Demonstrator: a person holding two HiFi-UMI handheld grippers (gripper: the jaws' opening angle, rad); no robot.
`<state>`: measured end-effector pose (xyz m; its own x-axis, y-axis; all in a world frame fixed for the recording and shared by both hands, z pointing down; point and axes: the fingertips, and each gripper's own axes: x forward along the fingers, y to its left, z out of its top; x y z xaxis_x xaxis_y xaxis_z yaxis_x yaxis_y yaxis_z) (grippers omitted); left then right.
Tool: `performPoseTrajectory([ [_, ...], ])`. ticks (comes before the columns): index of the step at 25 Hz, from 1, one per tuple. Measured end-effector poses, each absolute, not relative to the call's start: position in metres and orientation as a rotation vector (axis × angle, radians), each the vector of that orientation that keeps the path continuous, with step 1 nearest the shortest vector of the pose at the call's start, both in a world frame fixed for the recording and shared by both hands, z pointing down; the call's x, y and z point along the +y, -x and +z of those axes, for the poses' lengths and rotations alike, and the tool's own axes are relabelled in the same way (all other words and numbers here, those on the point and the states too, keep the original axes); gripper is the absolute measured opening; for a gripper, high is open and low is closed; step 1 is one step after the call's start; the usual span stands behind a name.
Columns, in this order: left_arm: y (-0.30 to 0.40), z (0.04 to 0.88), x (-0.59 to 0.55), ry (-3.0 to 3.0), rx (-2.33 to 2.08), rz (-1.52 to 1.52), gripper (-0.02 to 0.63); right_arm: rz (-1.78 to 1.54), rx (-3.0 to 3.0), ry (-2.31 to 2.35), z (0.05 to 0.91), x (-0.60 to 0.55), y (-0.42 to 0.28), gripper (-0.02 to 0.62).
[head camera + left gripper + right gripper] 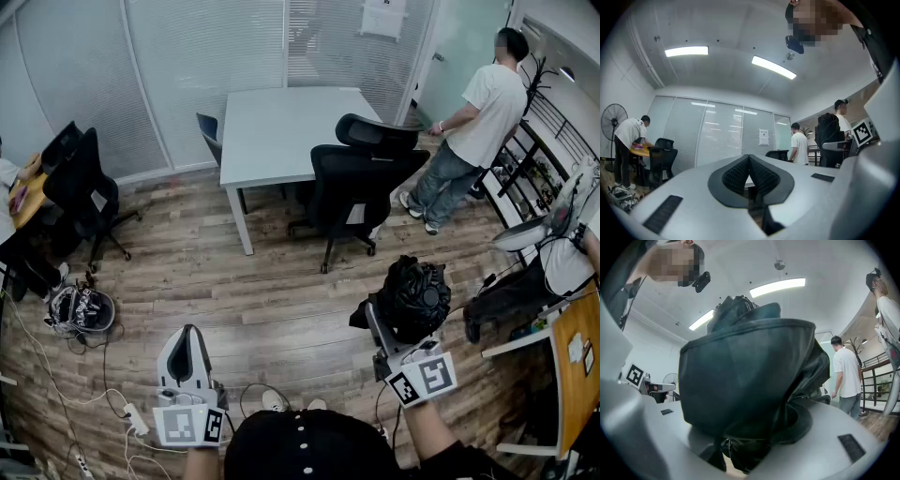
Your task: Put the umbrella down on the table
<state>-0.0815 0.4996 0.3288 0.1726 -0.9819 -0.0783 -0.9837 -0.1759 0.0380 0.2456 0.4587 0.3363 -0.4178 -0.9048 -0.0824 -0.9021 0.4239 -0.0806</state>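
Head view: right tongs [382, 330] carry a black folded fabric umbrella [415, 298], bunched into a rounded bundle, over the wood-plank floor [272, 300]. The white rectangular desk [281, 131] stands well apart from it, farther up the room, with two black office chairs [361, 178] at its near right corner. A person in a white T-shirt [478, 122] stands beyond the chairs. This view does not show how the right tongs close on the bundle; the fabric covers them.

Right gripper view: the umbrella [745, 380] fills the gap between the tongs [743, 453]. The jaws stand wide and clamp the dark cloth low down; folds spill over both grey jaw faces. The desk cannot be made out here.

Left gripper view: left tongs [749, 168] are closed, ribbed pads [736, 176] pressed together, nothing between them. At right, the umbrella [828, 136] shows as a dark upright bundle.

Head view again: left tongs [190, 333] are held low, apart from the umbrella.
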Motion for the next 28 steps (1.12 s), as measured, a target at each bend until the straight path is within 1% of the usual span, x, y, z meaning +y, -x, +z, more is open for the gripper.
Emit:
performPoseTrajectory([
  [14, 0.084, 0.334, 0.493, 2.400, 1.992, 0.135, 0.014, -0.025, 2.540, 1.601, 0.336, 0.462, -0.236, 0.281],
  [28, 0.118, 0.346, 0.474, 2.452, 1.951, 0.128, 0.014, -0.026, 2.523, 1.624, 0.343, 0.458, -0.199, 0.281],
])
